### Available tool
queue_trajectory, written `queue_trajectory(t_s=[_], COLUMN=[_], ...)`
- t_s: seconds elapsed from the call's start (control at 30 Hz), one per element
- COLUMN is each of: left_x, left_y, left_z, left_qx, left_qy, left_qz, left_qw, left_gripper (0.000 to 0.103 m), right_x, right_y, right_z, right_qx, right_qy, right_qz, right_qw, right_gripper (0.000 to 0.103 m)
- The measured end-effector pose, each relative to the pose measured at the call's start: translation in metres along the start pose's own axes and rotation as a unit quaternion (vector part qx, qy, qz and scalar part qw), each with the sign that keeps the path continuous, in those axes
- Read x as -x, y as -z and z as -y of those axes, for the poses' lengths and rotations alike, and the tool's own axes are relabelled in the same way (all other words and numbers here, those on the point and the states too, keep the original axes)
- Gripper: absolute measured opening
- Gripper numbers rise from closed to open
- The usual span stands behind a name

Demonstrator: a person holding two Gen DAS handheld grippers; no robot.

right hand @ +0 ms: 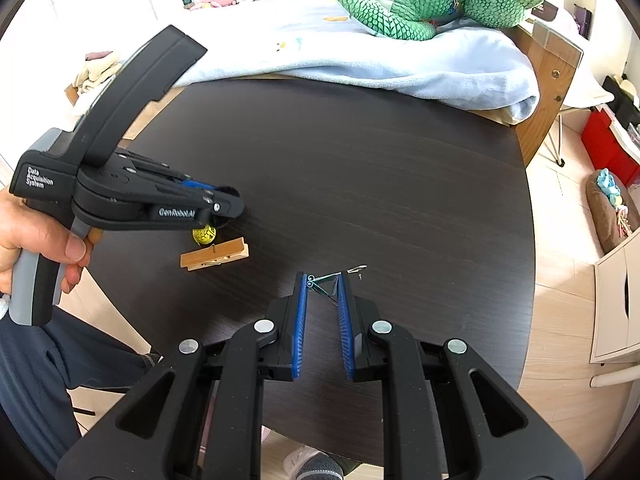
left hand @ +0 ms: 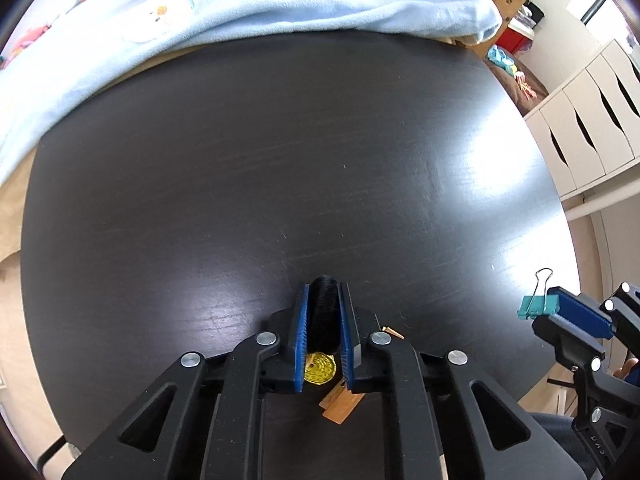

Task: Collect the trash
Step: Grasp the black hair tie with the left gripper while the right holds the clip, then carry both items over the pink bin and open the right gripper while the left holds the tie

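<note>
My left gripper points down at the dark round table, shut on a black fuzzy object that fills the gap between its blue pads. A small yellow coiled disc and a wooden clothespin lie just below it. From the right wrist view the left gripper is held by a hand, with the yellow disc and clothespin beneath its tip. My right gripper is shut on a teal binder clip. The clip also shows at the right gripper.
A light blue blanket on a bed borders the table's far edge, with a green plush toy on it. White drawers stand at the right. The person's leg is by the table's near left edge.
</note>
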State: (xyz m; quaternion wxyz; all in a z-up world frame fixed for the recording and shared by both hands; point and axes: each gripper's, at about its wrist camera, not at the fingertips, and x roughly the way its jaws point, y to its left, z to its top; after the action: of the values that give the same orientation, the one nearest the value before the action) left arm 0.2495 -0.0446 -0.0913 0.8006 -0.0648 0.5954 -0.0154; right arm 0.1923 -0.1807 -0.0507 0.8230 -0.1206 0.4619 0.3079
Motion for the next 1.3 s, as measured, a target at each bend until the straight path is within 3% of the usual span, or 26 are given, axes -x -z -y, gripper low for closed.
queue_trajectory(t_s=[0.47,0.97,1.3], left_x=[0.042,0.128,0.144], left_y=[0.015,0.096,0.147], left_z=[-0.013,-0.016,-0.011], left_qx=[-0.031,-0.097,-0.111], left_qy=[-0.017,-0.002,0.010], left_qz=[0.066,0.169,0.192], left_qw=[0.9972,0.9809,0.9751], left_gripper=[0.009,0.009,0.009], right_x=[0.004,0.056,0.104], right_y=[0.000,0.019,0.037], right_z=[-0.014,-0.065,-0.105], right_qx=[0.022,0.052,0.079], right_qy=[0.013,0.007,-0.007], right_qz=[0.007,0.031,0.063], right_qw=[1.000,0.998,0.995], right_gripper=[0.015,0.015,0.015])
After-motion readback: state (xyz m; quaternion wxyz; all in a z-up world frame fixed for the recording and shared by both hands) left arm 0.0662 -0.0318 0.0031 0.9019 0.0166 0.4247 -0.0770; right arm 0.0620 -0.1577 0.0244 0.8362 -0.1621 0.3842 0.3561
